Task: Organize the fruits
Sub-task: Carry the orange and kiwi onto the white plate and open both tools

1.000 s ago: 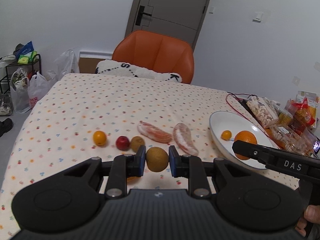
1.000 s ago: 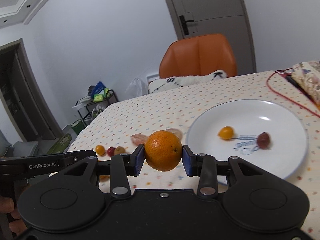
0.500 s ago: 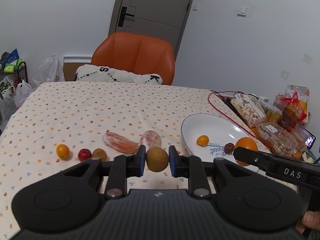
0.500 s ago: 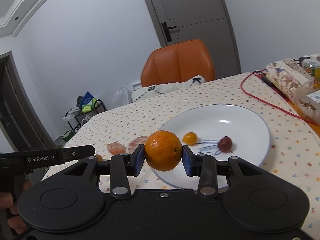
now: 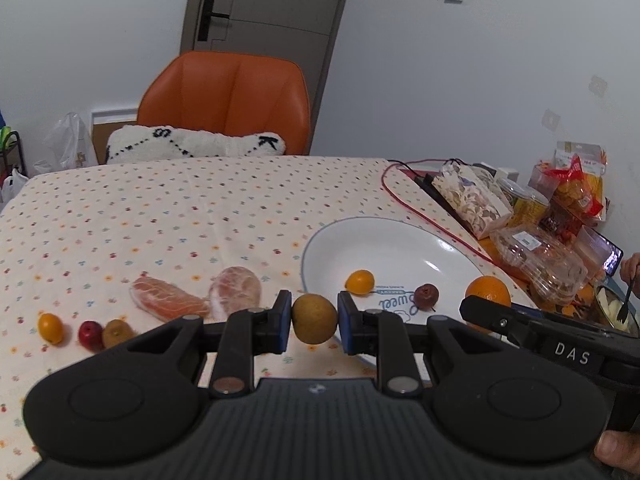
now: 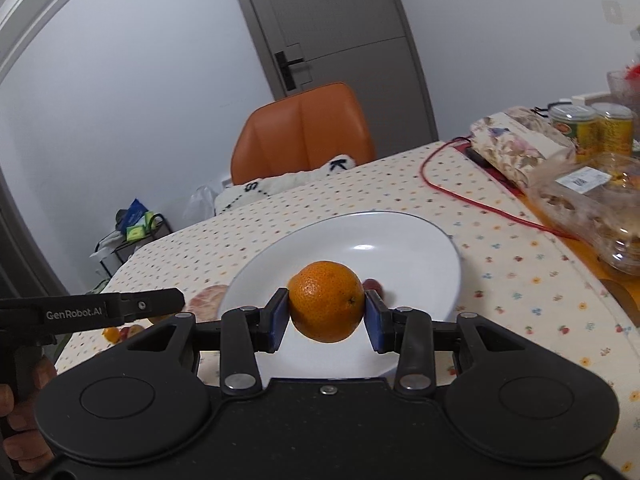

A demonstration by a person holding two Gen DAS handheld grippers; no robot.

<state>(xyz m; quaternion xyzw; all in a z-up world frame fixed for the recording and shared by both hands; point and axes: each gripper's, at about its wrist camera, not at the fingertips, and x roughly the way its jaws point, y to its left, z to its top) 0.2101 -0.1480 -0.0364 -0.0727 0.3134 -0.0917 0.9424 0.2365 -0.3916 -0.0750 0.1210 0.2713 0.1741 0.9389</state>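
My left gripper (image 5: 314, 323) is shut on a small brown round fruit (image 5: 314, 318), held above the tablecloth just left of the white plate (image 5: 360, 240). On the plate lie a small orange kumquat (image 5: 359, 282) and a dark red fruit (image 5: 426, 295). My right gripper (image 6: 326, 312) is shut on an orange (image 6: 326, 306) over the plate (image 6: 400, 240); the same orange (image 5: 488, 290) shows at the plate's right edge in the left wrist view. Two peeled pomelo segments (image 5: 166, 302) (image 5: 236, 290), a kumquat (image 5: 51, 327), a red fruit (image 5: 90, 334) and a brown fruit (image 5: 117, 332) lie on the cloth.
An orange chair (image 5: 228, 100) with a white cushion (image 5: 192, 146) stands at the table's far side. A red cable (image 5: 404, 208), a floral box (image 5: 472, 200), plastic containers (image 5: 536, 256) and snack packs (image 5: 576, 188) crowd the right edge. A person's hand (image 5: 630, 268) with a fork shows at far right.
Both grippers have moved right and forward with their fruits. The orange now hangs over the middle of the plate, and the brown fruit has come closer to the plate's left rim.
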